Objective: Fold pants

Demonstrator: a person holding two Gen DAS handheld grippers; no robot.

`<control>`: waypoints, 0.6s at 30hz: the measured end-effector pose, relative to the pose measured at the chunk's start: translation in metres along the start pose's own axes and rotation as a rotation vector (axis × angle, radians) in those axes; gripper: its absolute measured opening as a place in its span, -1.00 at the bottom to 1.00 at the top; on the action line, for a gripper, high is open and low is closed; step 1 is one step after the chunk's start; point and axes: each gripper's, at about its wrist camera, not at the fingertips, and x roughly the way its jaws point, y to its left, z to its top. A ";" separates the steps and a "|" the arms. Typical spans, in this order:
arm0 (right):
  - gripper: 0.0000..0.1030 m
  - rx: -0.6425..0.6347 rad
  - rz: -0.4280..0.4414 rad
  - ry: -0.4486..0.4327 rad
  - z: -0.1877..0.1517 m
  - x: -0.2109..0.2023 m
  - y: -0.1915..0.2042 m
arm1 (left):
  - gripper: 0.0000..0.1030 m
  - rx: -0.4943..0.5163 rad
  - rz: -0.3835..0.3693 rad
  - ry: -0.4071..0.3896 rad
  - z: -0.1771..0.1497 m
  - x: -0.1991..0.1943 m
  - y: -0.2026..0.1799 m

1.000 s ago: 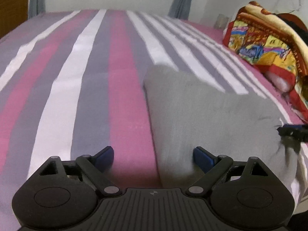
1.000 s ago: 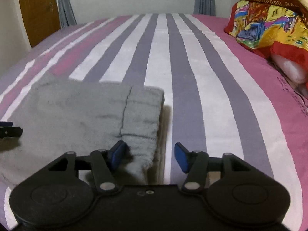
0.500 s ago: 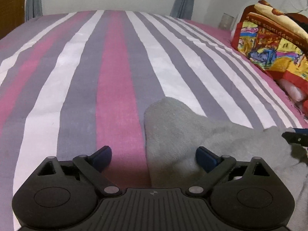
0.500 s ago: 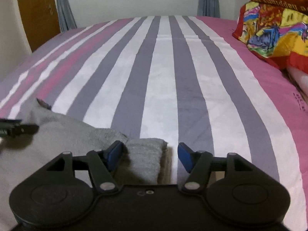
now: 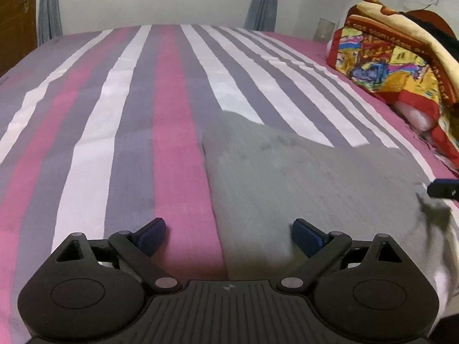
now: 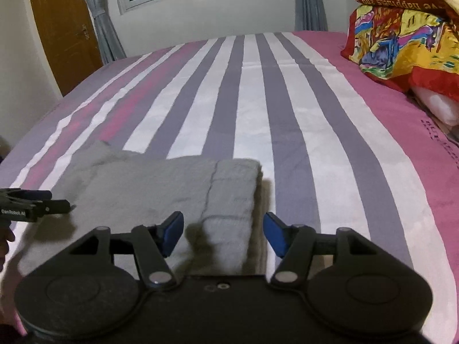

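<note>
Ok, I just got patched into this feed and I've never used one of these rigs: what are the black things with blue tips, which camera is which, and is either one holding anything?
They are two handheld grippers; a person carries one in each hand. Each picture comes from a camera on a gripper, looking forward along its blue-tipped fingers. The left gripper is open over the left edge of the grey pants. The right gripper is open around their folded right edge. Neither holds anything. The pants lie on a striped bedsheet, with a colourful blanket piled at the right.
</note>
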 end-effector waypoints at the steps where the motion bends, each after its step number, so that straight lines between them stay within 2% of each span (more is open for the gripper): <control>1: 0.20 0.002 0.001 -0.008 -0.002 -0.004 0.001 | 0.84 0.001 -0.001 -0.002 -0.004 -0.004 -0.002; 4: 0.20 0.008 -0.017 0.008 -0.008 -0.003 0.002 | 0.84 -0.019 -0.011 0.006 -0.017 -0.012 -0.005; 7: 0.20 0.014 -0.071 0.110 -0.022 0.018 -0.002 | 0.84 -0.022 0.002 0.045 -0.029 -0.010 -0.007; 9: 0.18 0.066 -0.053 0.109 -0.021 0.015 -0.009 | 0.84 -0.044 0.002 0.048 -0.031 -0.017 -0.006; 12: 0.17 0.069 -0.013 0.029 -0.017 -0.007 -0.005 | 0.84 -0.029 0.022 0.012 -0.034 -0.033 -0.008; 14: 0.24 0.074 0.012 -0.005 -0.020 -0.014 -0.006 | 0.84 -0.033 0.022 0.035 -0.040 -0.029 -0.006; 15: 0.30 0.069 0.007 0.009 -0.024 -0.008 -0.006 | 0.84 -0.030 0.022 0.043 -0.042 -0.025 -0.005; 17: 0.44 0.068 -0.022 0.092 -0.032 0.012 -0.012 | 0.84 -0.060 0.002 0.046 -0.044 -0.021 -0.001; 18: 0.44 0.096 -0.003 0.090 -0.033 0.012 -0.017 | 0.84 -0.065 -0.006 0.043 -0.043 -0.022 0.000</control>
